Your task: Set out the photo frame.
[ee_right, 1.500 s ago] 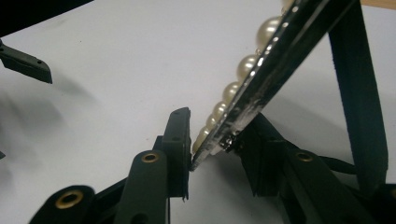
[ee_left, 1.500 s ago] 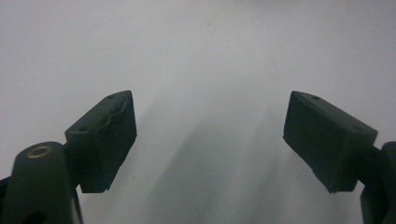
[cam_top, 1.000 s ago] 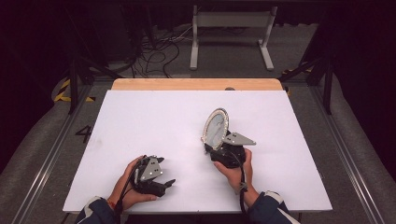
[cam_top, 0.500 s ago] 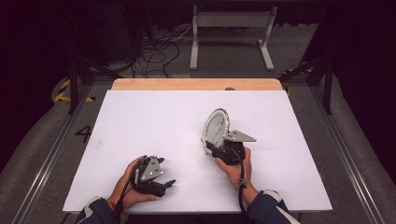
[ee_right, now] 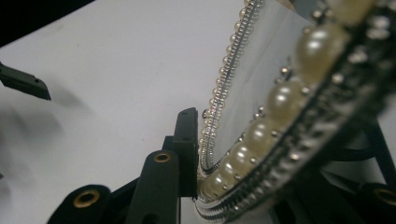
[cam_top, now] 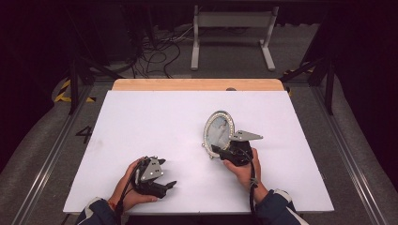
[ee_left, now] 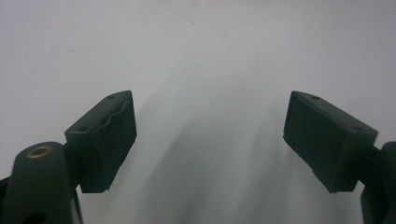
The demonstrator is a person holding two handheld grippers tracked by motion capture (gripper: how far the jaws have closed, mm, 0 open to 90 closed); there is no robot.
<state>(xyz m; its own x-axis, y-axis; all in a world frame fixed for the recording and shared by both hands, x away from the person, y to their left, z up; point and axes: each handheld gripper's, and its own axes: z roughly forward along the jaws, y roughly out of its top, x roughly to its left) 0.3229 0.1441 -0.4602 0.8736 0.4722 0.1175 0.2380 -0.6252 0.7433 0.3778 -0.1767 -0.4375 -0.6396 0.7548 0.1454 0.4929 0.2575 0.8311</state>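
The jaws of the right gripper [cam_top: 217,151] are clamped on the lower rim of an oval mirror [cam_top: 218,131] with a pearl-beaded frame. In the right gripper view one black jaw presses against the glass face of the mirror [ee_right: 261,88] near its bottom edge, while the beaded rim runs across the other side, hiding the second jaw. The mirror stands tilted up from the white table [cam_top: 155,122], right of centre, its lower edge at the jaws and its top leaning away from the person.

The left gripper [cam_top: 168,185] rests low on the table near the front edge, well apart from the mirror. Its jaws stand wide apart with nothing but bare table [ee_left: 201,56] between them.

Compared with a second ago, the mirror has shifted slightly toward the table's centre and the right hand [cam_top: 241,169] has turned a little, so the grey plate points more to the right. The left gripper has stayed where it was.
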